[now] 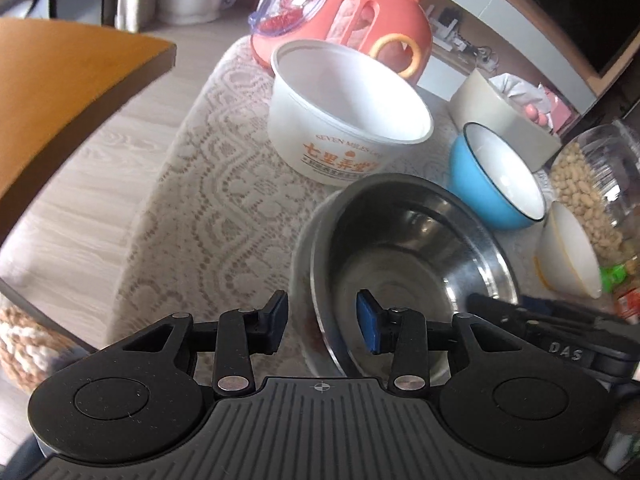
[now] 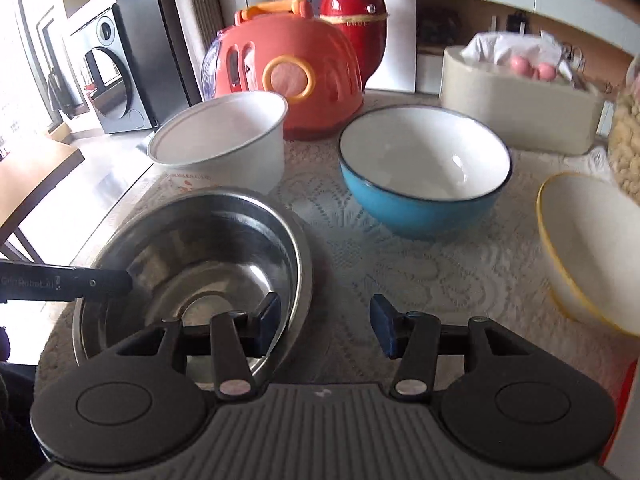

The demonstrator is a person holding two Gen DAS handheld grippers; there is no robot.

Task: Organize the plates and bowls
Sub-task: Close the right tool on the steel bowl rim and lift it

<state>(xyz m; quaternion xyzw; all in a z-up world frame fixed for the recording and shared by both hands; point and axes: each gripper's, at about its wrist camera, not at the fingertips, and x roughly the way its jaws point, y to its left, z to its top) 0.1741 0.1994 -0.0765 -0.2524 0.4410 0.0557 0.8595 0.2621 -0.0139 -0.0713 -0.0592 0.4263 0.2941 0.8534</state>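
**A:** ok so where are we? our left gripper (image 1: 322, 322) has its jaws parted, straddling the near rim of the steel bowl (image 1: 404, 256), one pad outside, one inside, neither clearly pressing

**B:** yeah, and our right gripper (image 2: 325, 326) is parted too, straddling the opposite rim of that steel bowl (image 2: 192, 264), nothing gripped

**A:** so both sit at the rim, neither nearer. bowl's round, no long axis to worry about

**B:** beyond the jaws we've got the white tub (image 2: 224, 144), the blue bowl (image 2: 424, 176) straight ahead, the yellow-rimmed bowl (image 2: 588, 248) off to the right, all on the lace cloth (image 2: 420, 276)

**A:** we'd guess closing on both rims comes next
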